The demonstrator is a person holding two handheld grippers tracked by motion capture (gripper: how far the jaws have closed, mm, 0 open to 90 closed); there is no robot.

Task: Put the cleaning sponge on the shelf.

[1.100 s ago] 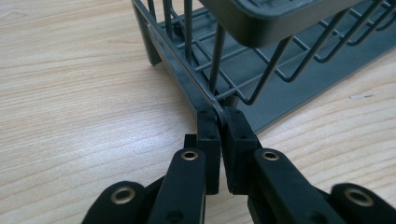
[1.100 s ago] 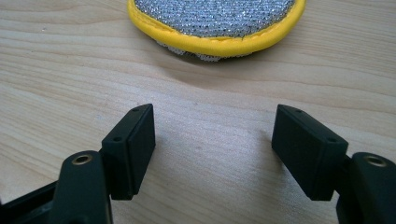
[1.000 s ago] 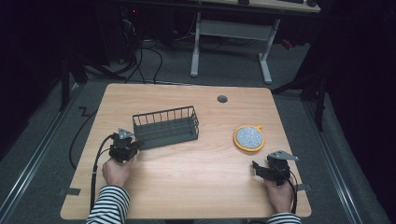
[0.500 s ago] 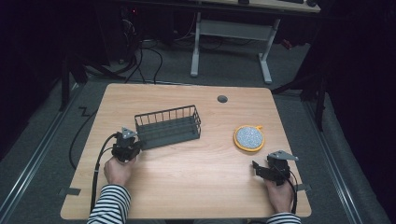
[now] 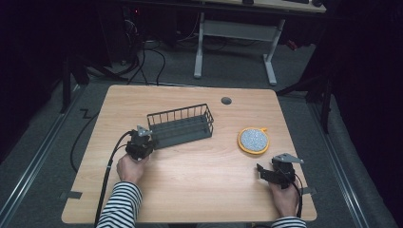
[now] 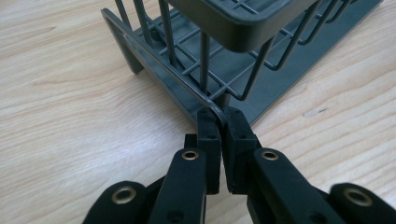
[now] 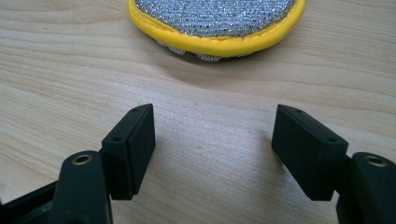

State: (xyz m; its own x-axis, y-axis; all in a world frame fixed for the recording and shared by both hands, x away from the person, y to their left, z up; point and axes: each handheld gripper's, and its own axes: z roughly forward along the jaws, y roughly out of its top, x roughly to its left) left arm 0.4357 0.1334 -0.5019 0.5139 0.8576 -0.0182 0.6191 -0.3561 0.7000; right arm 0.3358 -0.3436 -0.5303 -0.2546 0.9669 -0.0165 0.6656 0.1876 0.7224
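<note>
1. We see a wooden bench (image 5: 190,166) with a dark wire basket (image 5: 180,126) standing near its middle, toward the left.
2. The left tongs (image 5: 141,142) sit at the basket's near left corner; in the left gripper view the left tongs (image 6: 219,122) are pinched together on the basket's (image 6: 243,60) lower corner rim, one jaw on each side of the grey edge.
3. The left hand (image 5: 130,166), in a striped sleeve (image 5: 121,209), holds that gripper, and its cable trails off the bench's near left side.
4. A round scrubbing pad (image 5: 253,140), silver with a yellow border, lies flat on the bench to the right of the basket and apart from it.
5. The right tongs (image 5: 264,172) rest near the bench's front right edge; in the right gripper view the right tongs (image 7: 215,140) stand wide apart, holding nothing, with the pad (image 7: 215,23) just ahead of them.
</note>
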